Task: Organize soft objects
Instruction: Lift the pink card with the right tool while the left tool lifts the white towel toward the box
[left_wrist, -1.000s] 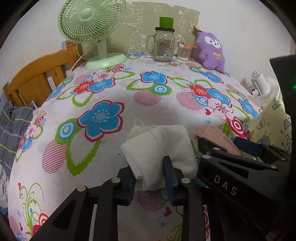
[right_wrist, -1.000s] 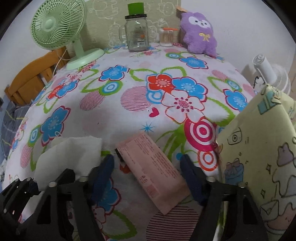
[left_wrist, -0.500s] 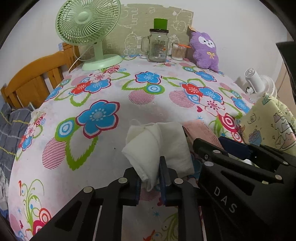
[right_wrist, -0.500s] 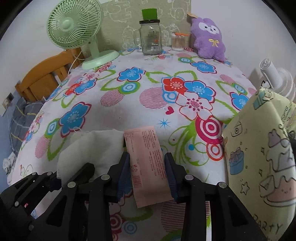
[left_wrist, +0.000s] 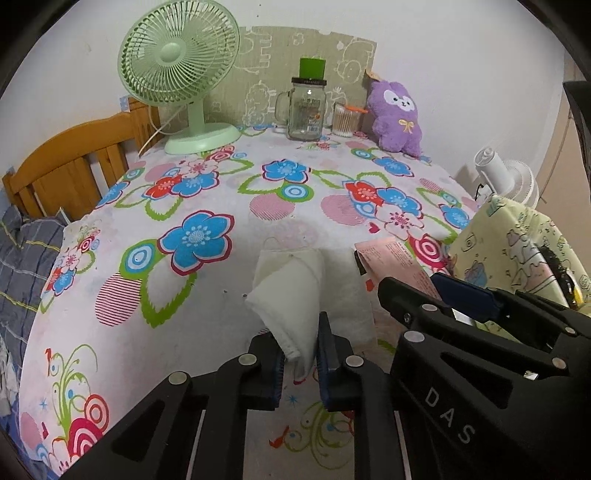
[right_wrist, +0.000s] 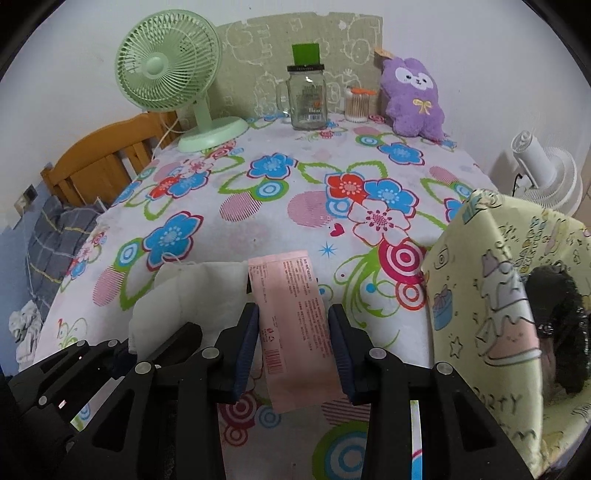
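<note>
In the left wrist view, the left tongs (left_wrist: 300, 354) are clamped tight on the near corner of a folded white cloth (left_wrist: 295, 291), which hangs a little above the floral tablecloth (left_wrist: 207, 302) of the bench. To the right, the right tongs (left_wrist: 424, 295) hold a pink packet (left_wrist: 393, 258) just beside the cloth. A yellow cartoon-print bag (left_wrist: 517, 243) stands at the bench's right edge. At the far end stand a green desk fan (left_wrist: 179, 70), a glass mason jar mug (left_wrist: 306, 109), a small tub of cotton swabs (left_wrist: 345, 120) and a purple plush toy (left_wrist: 397, 118).

In the right wrist view, the right tongs (right_wrist: 293, 350) grip the pink packet (right_wrist: 291, 321) by its long edges, both pads pressing on it; their jaws have just been closing onto it. The white cloth (right_wrist: 192, 295) lies touching the packet's left side, with the left tongs (right_wrist: 125, 354) on its near corner. The yellow bag (right_wrist: 491, 295) gapes open at the right, something black (right_wrist: 557, 325) inside it.
</note>
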